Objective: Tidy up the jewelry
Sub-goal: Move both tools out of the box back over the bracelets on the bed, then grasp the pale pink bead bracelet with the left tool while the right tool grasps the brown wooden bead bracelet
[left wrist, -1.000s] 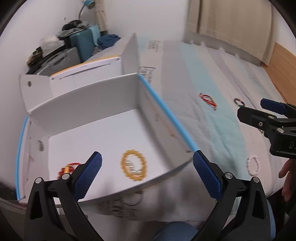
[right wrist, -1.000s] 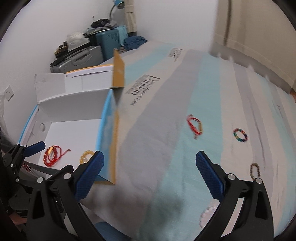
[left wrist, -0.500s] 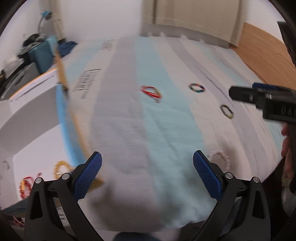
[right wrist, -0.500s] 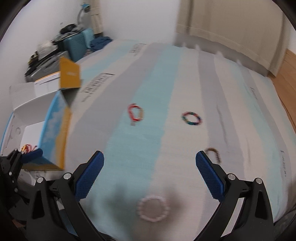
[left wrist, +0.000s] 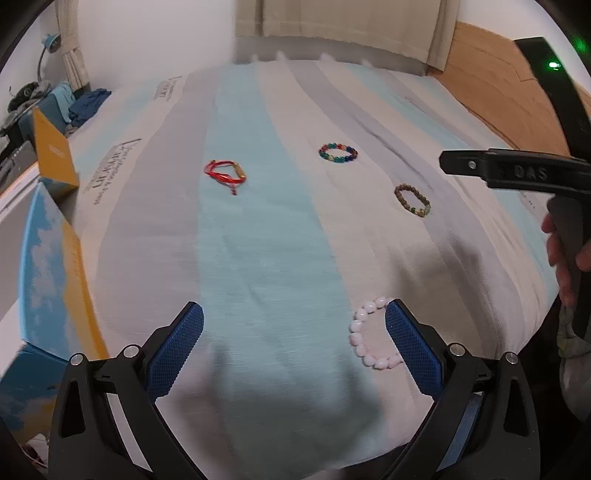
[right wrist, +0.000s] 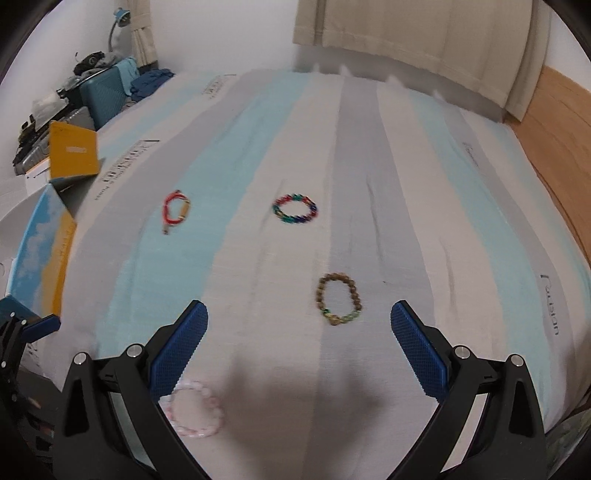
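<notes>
Several bracelets lie on the striped bedspread (left wrist: 258, 240). A pink bead bracelet (left wrist: 369, 338) lies just inside the right finger of my open, empty left gripper (left wrist: 295, 349); it also shows in the right wrist view (right wrist: 194, 410). A brown bead bracelet (right wrist: 338, 299) lies just ahead of my open, empty right gripper (right wrist: 299, 349), and shows in the left wrist view (left wrist: 412, 200). A red cord bracelet (left wrist: 225, 173) (right wrist: 176, 210) and a multicoloured bead bracelet (left wrist: 338, 153) (right wrist: 295, 208) lie farther off. The right gripper's body (left wrist: 517, 173) hangs at the right of the left wrist view.
An open cardboard box (left wrist: 48, 251) (right wrist: 44, 243) with blue and orange flaps stands at the bed's left edge. Suitcases and clutter (right wrist: 92, 88) sit at the far left wall. A curtain (right wrist: 424, 33) hangs behind the bed, with wooden floor (right wrist: 561, 122) at the right.
Both grippers have swung right, away from the box and over the bedspread. The box with its bracelets has slid to the left edge of both views. Both grippers stay open.
</notes>
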